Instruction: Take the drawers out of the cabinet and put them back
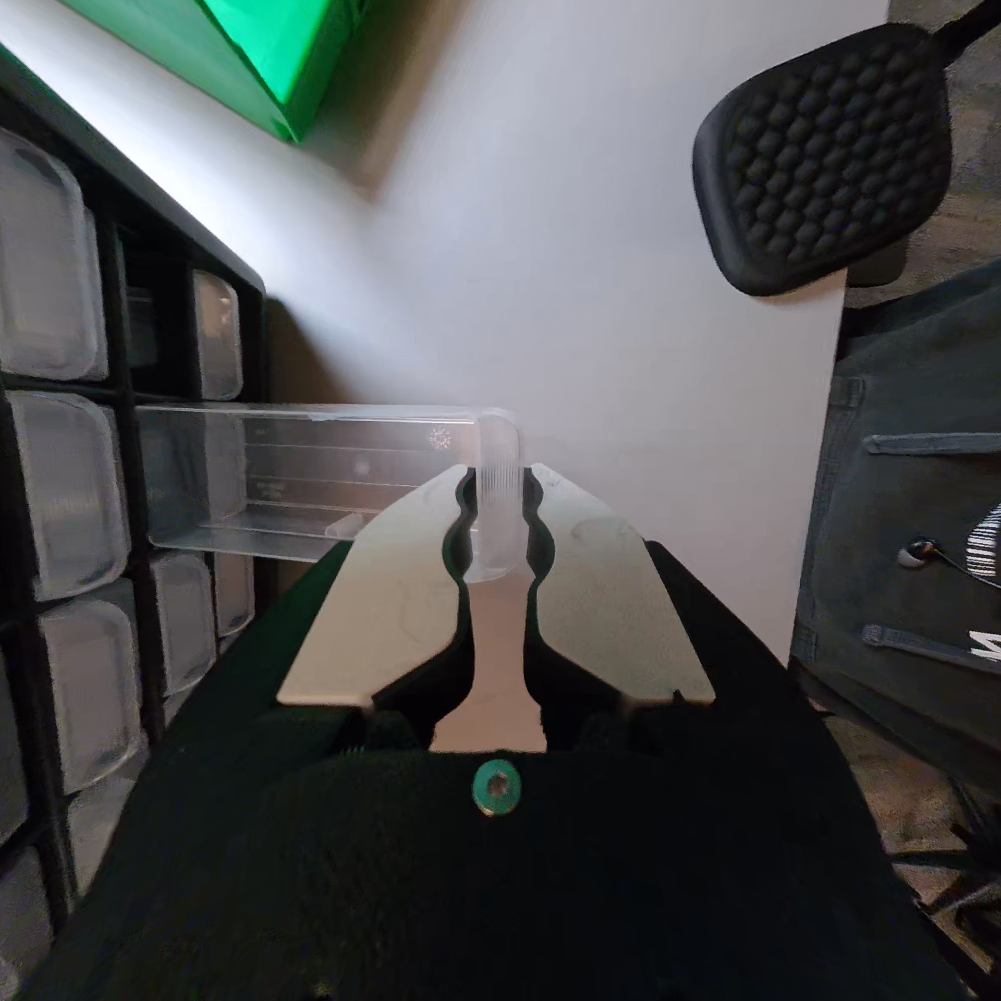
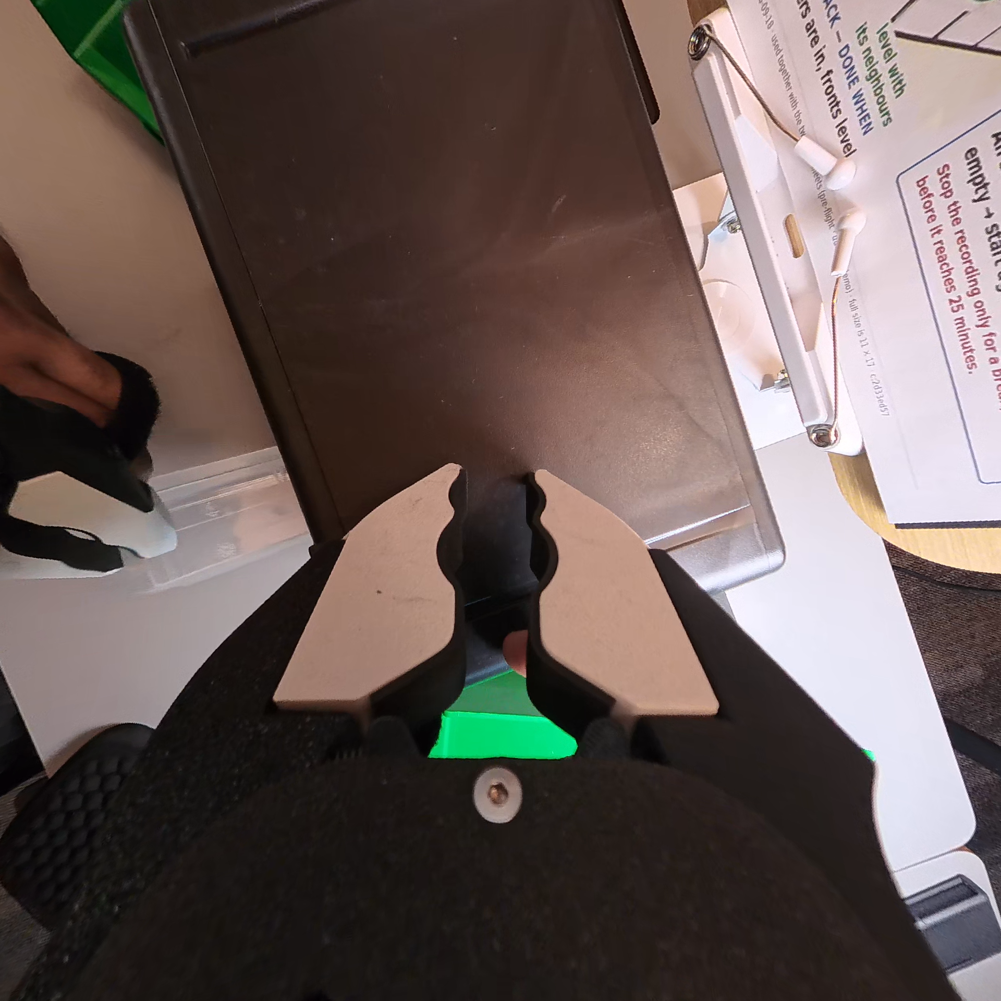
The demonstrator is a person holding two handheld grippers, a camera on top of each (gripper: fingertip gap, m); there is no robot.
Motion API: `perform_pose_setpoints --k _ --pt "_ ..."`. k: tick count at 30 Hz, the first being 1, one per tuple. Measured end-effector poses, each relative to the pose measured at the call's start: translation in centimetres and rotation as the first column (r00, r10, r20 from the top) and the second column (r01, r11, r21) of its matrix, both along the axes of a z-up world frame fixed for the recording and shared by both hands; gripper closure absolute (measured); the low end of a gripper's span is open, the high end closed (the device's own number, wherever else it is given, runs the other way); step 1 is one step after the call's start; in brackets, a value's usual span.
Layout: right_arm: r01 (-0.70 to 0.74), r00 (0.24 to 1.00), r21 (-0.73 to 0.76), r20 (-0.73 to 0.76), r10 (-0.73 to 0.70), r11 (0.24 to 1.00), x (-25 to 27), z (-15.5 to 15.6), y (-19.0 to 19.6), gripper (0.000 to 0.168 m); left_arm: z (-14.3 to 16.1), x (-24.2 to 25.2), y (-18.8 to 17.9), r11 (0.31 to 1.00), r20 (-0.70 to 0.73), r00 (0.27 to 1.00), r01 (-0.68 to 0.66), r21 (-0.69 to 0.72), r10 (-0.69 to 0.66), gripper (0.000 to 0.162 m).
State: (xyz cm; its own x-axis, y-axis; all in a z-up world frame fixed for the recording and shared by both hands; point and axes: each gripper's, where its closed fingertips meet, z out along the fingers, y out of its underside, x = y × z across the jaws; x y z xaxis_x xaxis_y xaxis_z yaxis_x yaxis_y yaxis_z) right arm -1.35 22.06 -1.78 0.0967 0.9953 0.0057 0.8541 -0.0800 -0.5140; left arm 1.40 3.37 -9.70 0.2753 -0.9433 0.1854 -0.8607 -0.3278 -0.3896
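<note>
Left tool (image 1: 498,476) clamped on half-out drawer (image 1: 303,476), clear of cabinet (image 1: 122,379) edge

Clear glossy plastic drawer (image 1: 303,476) showing ribbed handle; cabinet (image 2: 460,260) top appearing smooth, dark, faintly smudged; table (image 1: 596,271) looking matt white.

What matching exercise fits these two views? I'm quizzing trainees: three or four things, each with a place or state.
Things:
1. clear drawer
2. left gripper
3. right gripper
4. green box

States:
A. over the cabinet's dark top
B. on the white table behind the cabinet
C. pulled far out of its slot
D. fingers on the drawer's handle

Pairs: 1-C, 2-D, 3-A, 4-B
</note>
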Motion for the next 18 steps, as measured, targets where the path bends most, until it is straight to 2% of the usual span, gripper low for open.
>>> perform_pose_setpoints --k 4,12,18 --pt "-0.004 1.000 0.001 -0.002 0.004 1.000 0.0 0.0 0.0 0.148 -0.3 0.0 0.7 0.999 -0.043 0.999 0.010 0.034 -0.008 0.146" --pt "-0.009 1.000 0.006 -0.011 0.009 1.000 0.0 0.0 0.0 0.148 -1.6 0.3 1.2 0.966 -0.206 0.978 0.089 0.241 -0.038 0.145" --pt "-0.009 1.000 0.006 -0.010 0.009 1.000 0.0 0.0 0.0 0.148 -2.2 0.4 1.3 0.939 -0.221 0.975 0.108 0.326 -0.035 0.144"
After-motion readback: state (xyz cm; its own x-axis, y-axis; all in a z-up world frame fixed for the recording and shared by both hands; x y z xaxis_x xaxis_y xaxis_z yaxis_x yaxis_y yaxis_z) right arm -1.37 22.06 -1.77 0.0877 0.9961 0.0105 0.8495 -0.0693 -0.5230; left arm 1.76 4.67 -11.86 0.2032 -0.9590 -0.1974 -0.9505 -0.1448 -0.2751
